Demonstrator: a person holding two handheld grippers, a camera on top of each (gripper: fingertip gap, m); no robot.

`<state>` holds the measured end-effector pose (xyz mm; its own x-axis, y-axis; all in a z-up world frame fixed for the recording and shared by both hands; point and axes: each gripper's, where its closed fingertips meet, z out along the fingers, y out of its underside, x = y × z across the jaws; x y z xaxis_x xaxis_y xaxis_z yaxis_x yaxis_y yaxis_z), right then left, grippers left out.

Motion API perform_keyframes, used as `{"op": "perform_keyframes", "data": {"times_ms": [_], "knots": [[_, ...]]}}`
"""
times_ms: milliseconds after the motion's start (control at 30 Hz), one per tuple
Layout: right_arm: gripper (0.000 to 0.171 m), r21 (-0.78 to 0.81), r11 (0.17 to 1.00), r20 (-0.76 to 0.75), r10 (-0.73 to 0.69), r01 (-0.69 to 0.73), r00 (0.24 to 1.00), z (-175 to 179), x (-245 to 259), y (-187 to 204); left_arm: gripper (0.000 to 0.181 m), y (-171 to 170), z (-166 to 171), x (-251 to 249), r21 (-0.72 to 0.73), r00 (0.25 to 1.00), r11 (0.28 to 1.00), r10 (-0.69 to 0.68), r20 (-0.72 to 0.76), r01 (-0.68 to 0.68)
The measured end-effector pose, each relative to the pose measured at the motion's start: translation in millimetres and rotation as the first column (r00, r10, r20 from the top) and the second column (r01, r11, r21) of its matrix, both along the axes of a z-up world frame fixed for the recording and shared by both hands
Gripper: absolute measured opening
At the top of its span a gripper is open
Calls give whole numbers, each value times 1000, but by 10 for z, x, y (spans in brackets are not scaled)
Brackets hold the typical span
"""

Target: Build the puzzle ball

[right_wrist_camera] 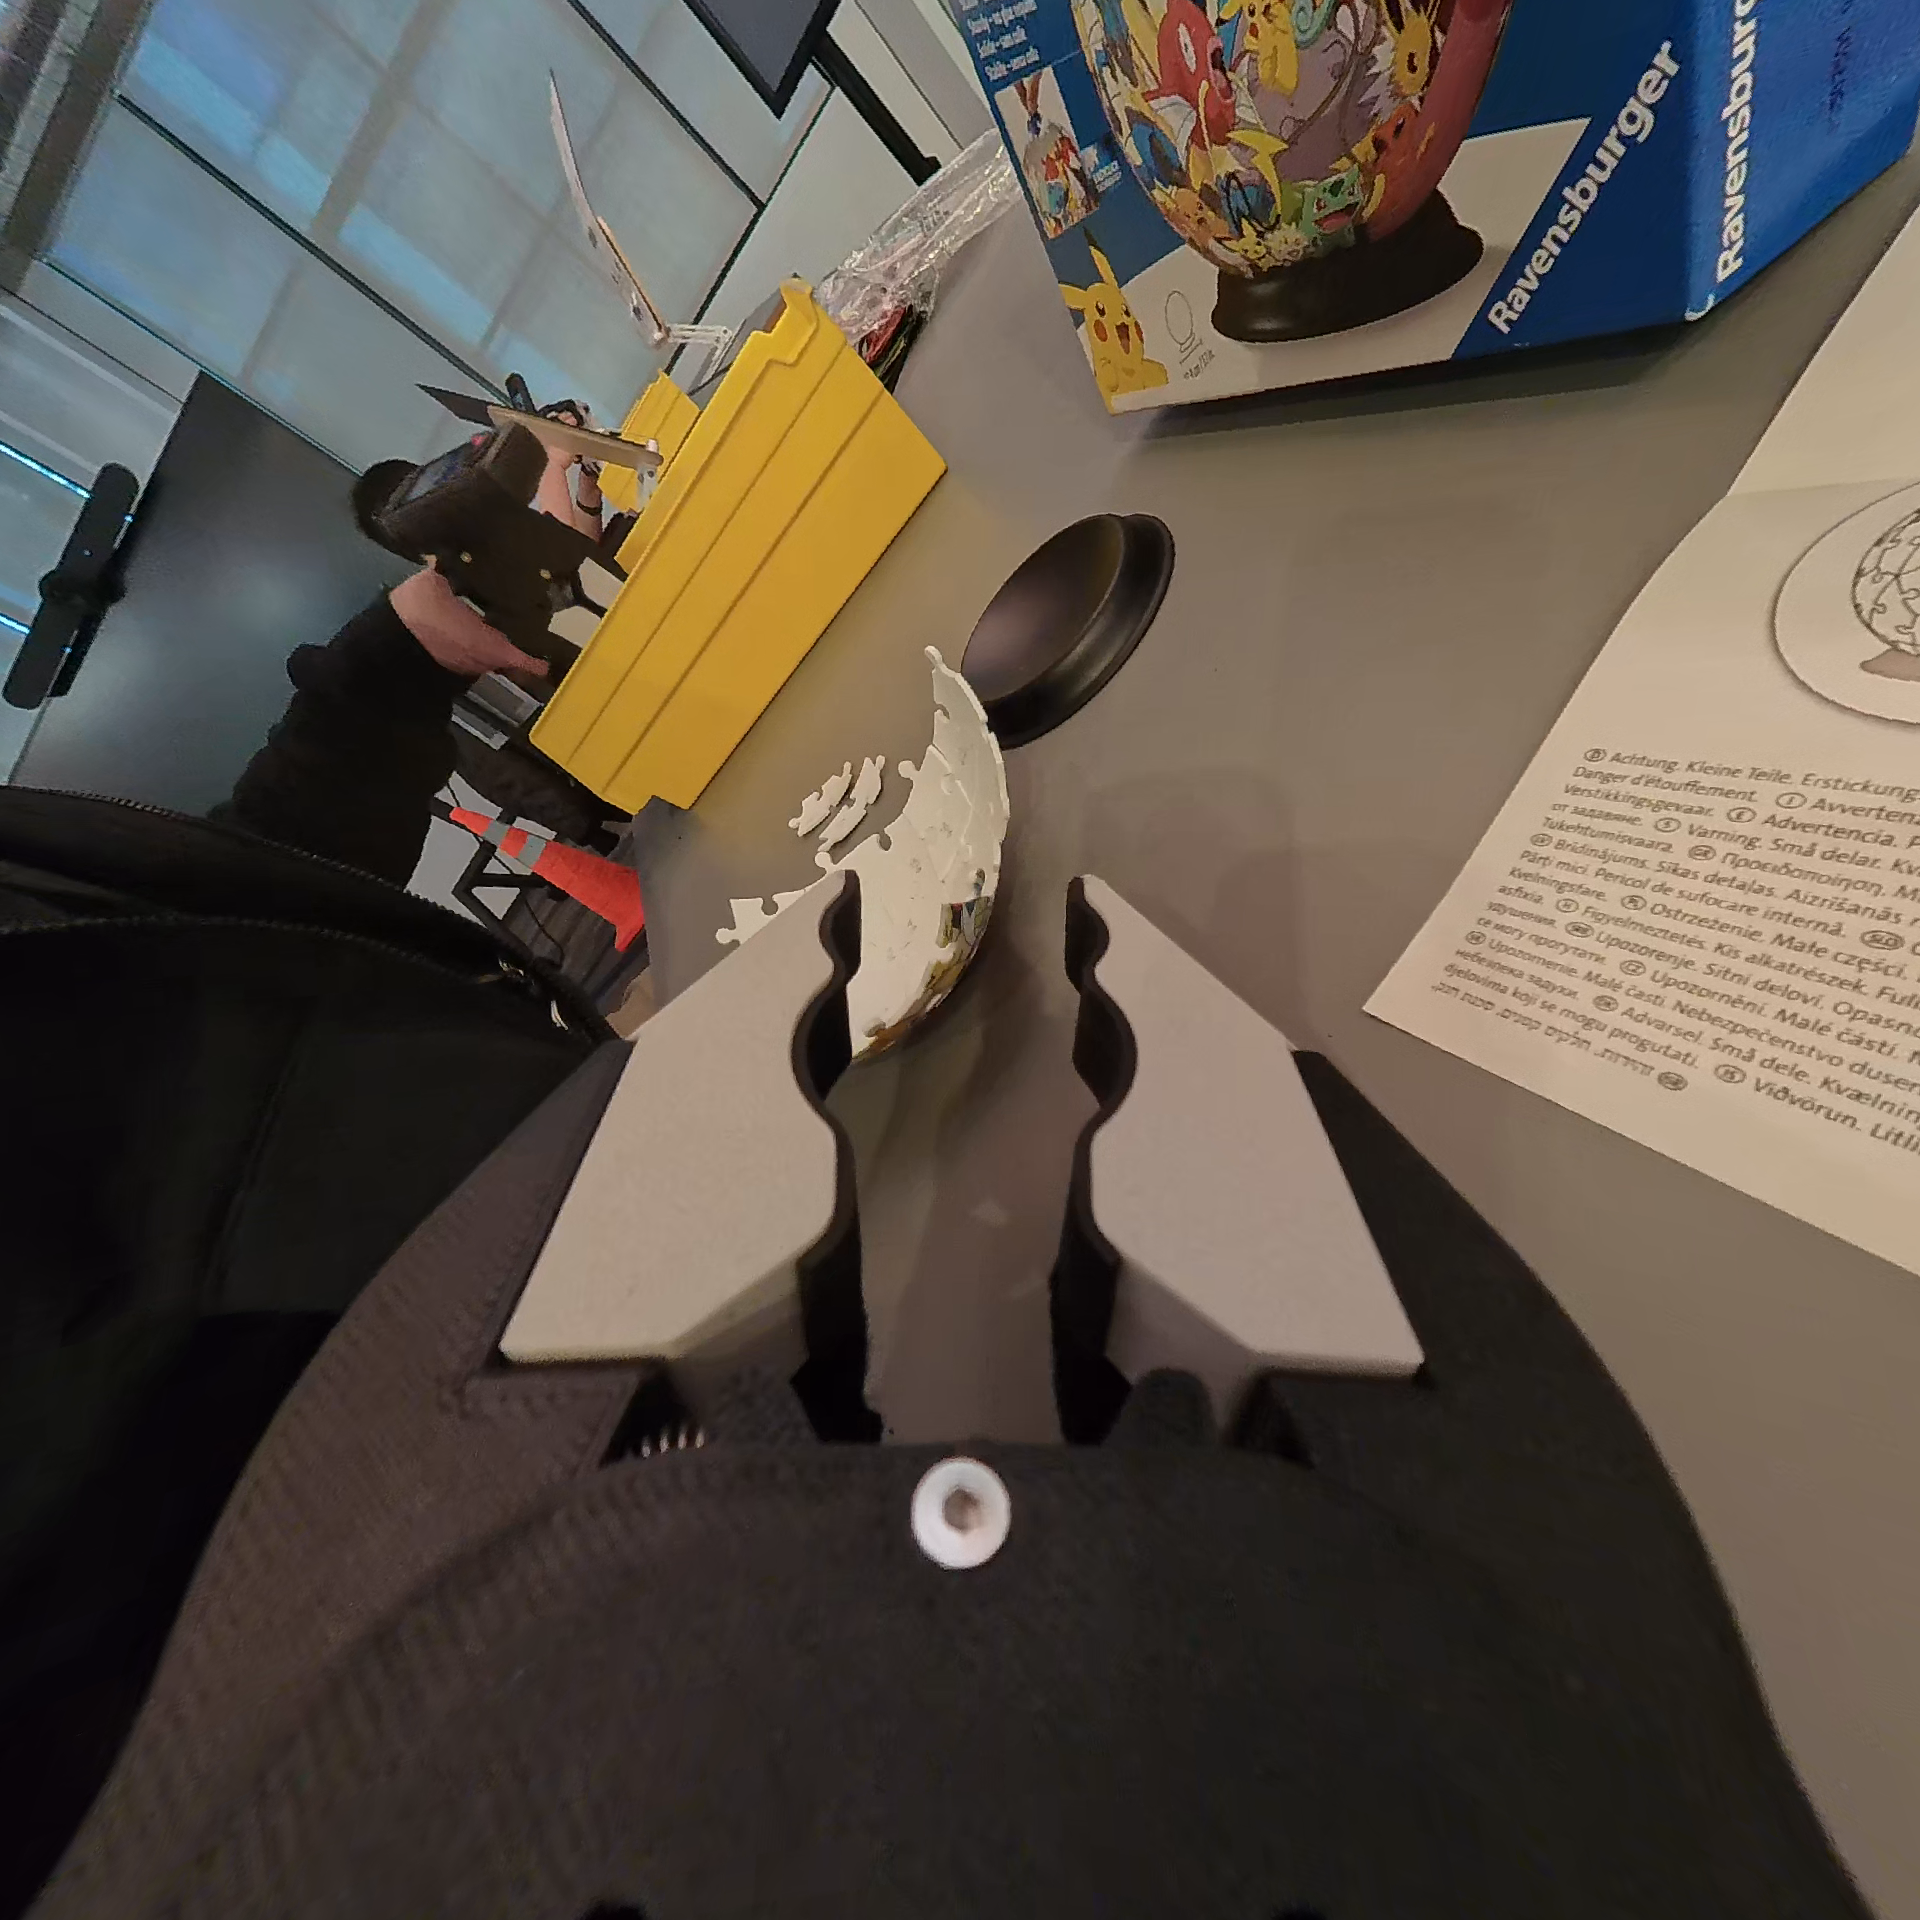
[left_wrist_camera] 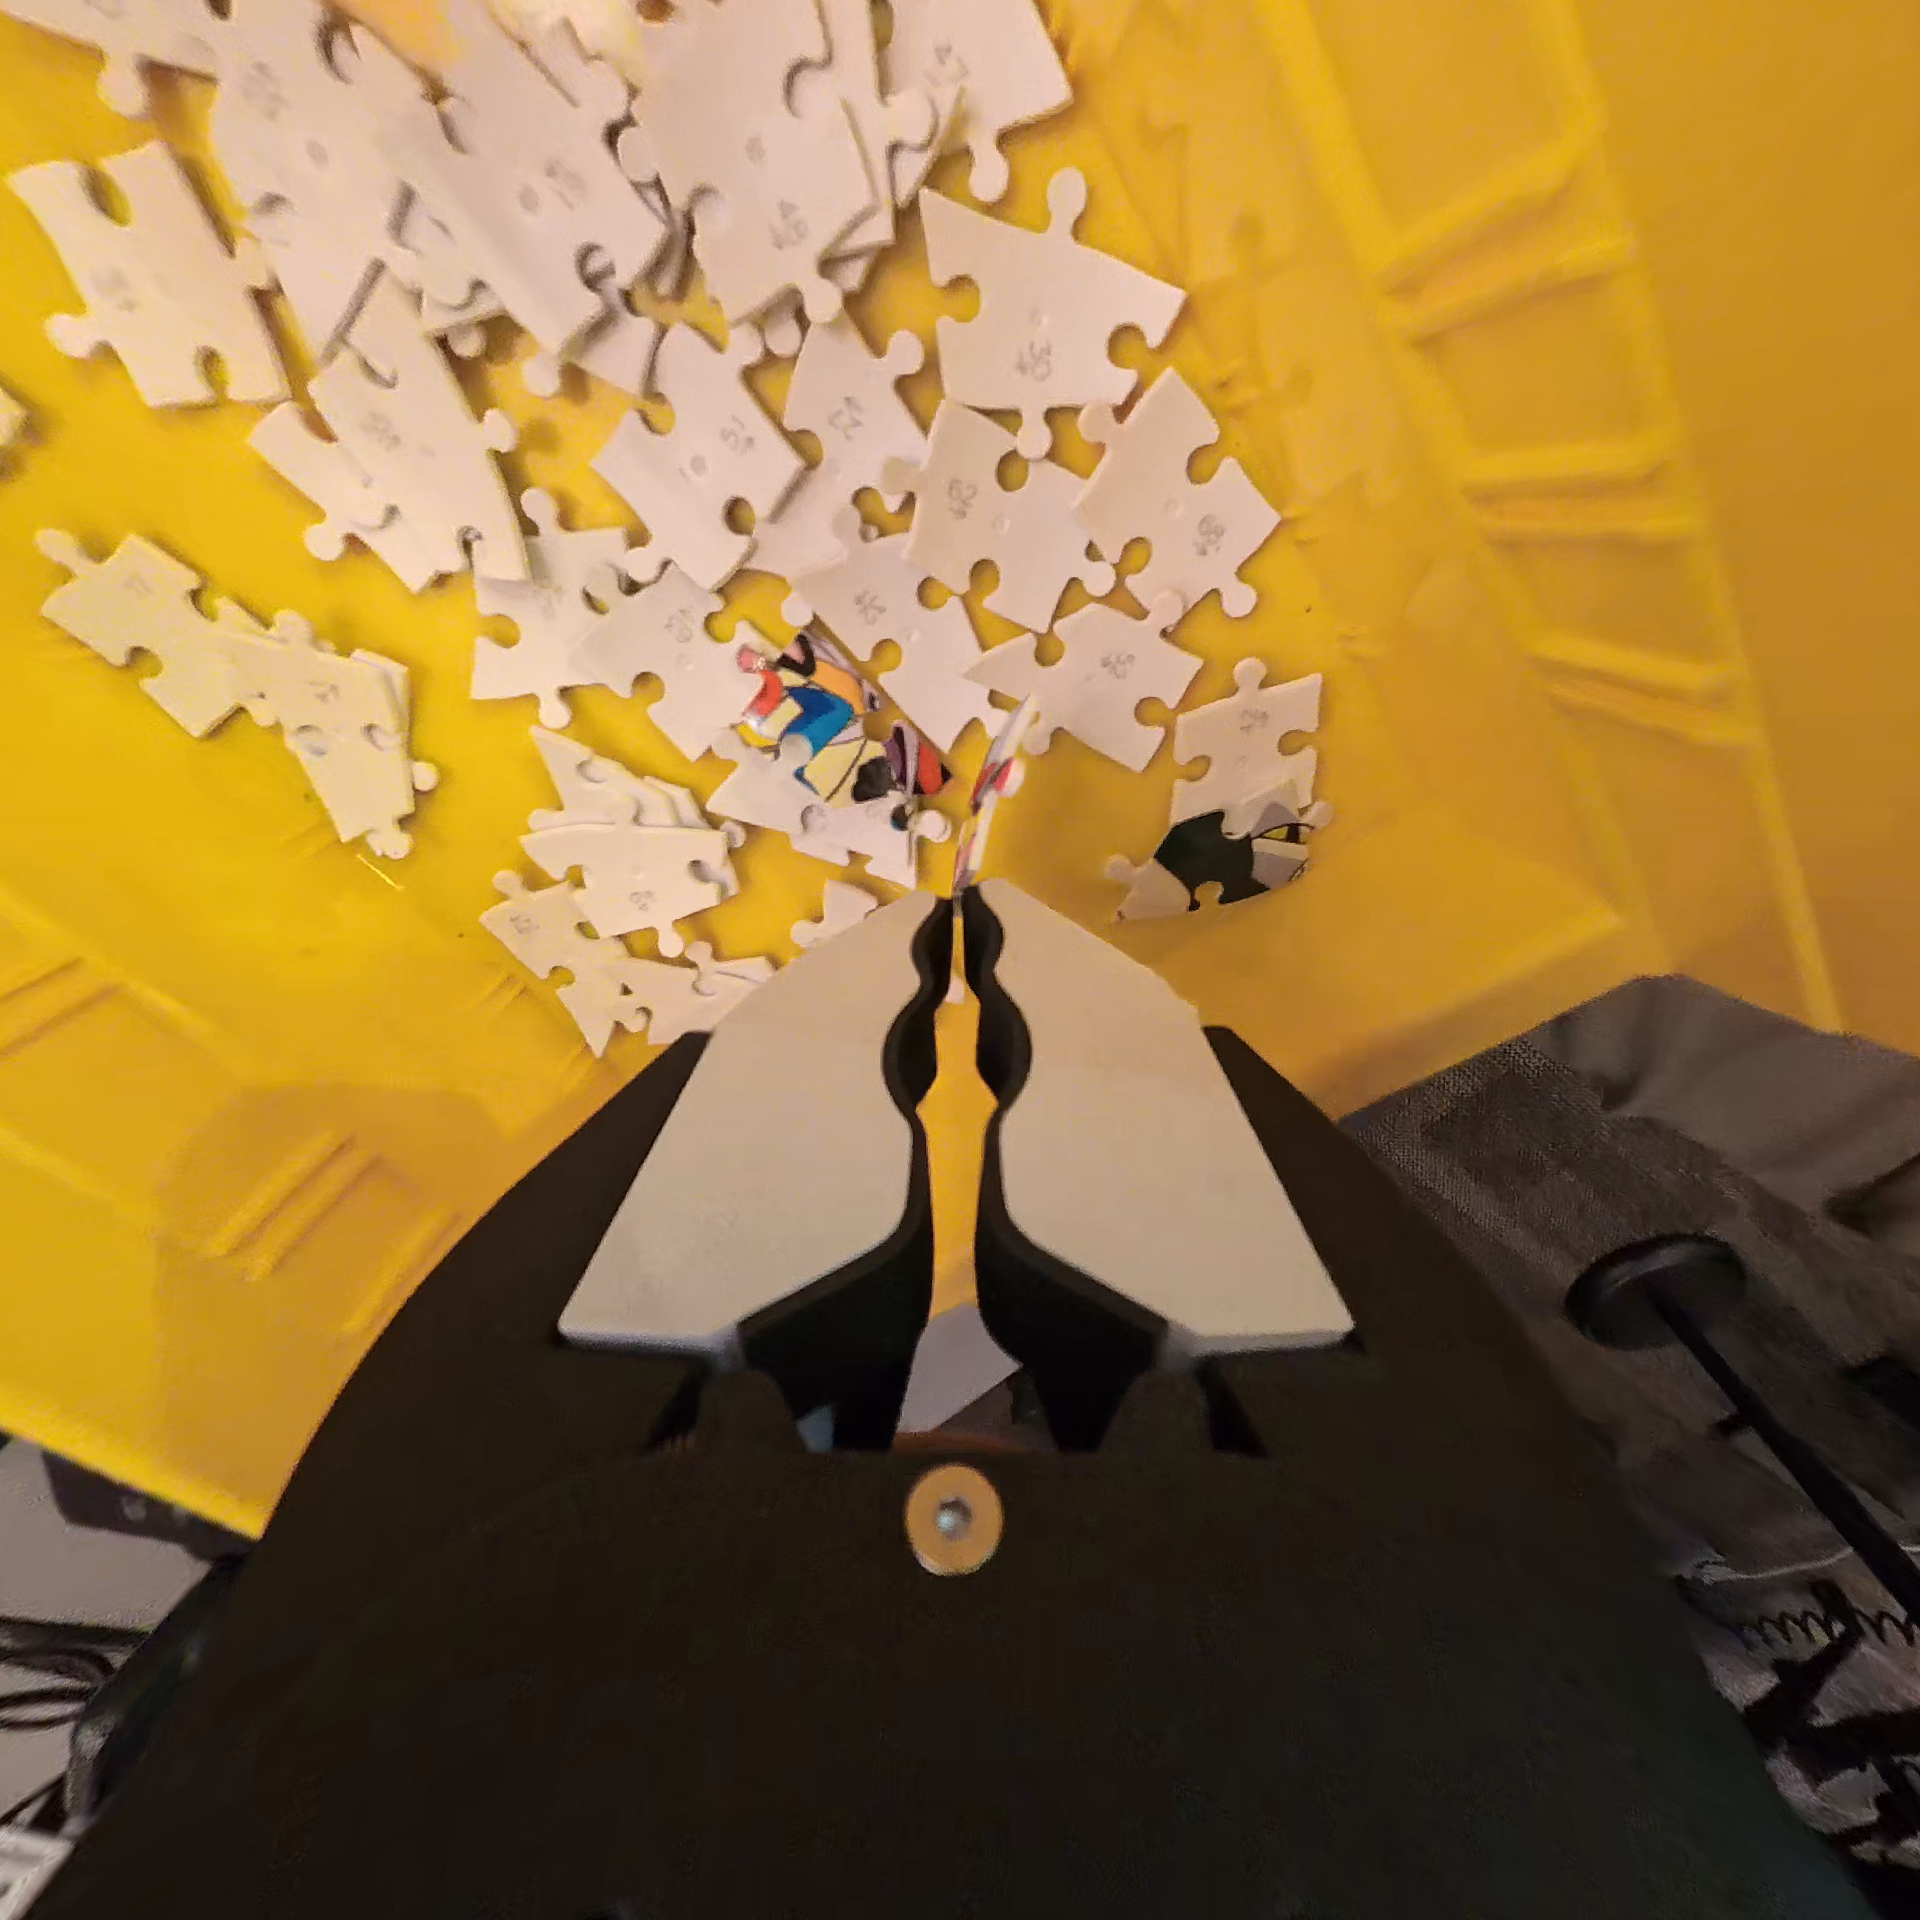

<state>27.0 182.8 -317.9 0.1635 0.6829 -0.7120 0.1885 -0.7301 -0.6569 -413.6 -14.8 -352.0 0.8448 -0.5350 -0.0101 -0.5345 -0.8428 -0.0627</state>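
In the left wrist view my left gripper [left_wrist_camera: 961, 902] is shut on a thin puzzle piece [left_wrist_camera: 995, 774] held edge-on, just above a heap of loose puzzle pieces [left_wrist_camera: 727, 436] lying mostly white side up in a yellow bin [left_wrist_camera: 1455, 727]. In the right wrist view my right gripper [right_wrist_camera: 961, 899] is open and empty, its jaws on either side of a partly built puzzle ball [right_wrist_camera: 940, 862] that rests on the grey table [right_wrist_camera: 1299, 727], white inside showing. A black round stand [right_wrist_camera: 1070, 623] sits just beyond the ball.
The yellow bin [right_wrist_camera: 758, 561] stands left of the ball, with the other gripper [right_wrist_camera: 488, 540] and a person's arm over it. The blue puzzle box [right_wrist_camera: 1403, 177] is at the far right, an instruction sheet [right_wrist_camera: 1714, 831] at the right. A black bag [right_wrist_camera: 208, 987] lies at the left. The grippers' ends are close to 50 cm from one another.
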Motion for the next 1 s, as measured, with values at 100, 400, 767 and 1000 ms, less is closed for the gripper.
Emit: {"op": "perform_keyframes", "data": {"times_ms": [100, 400, 767, 1000], "knots": [[38, -3, 1000, -2, 1, -1, 1000, 1, 1, 1, 2, 19, 62, -11, 26, 999, 999, 18, 37, -19], [38, -3, 1000, 7, -11, 11, 1000, -12, 3, 18, 2, -19, 105, 7, 35, 996, 998, -46, 80, 44], [38, -6, 1000, 24, -19, 19, 1000, -38, -4, 33, 2, 485, 1195, 928, 502, 944, 860, -89, 317, -88], [38, -8, 1000, 20, -9, 9, 1000, -33, -5, 16, 2, 727, 1377, 1681, 369, 673, 867, -53, 738, -336]]}}
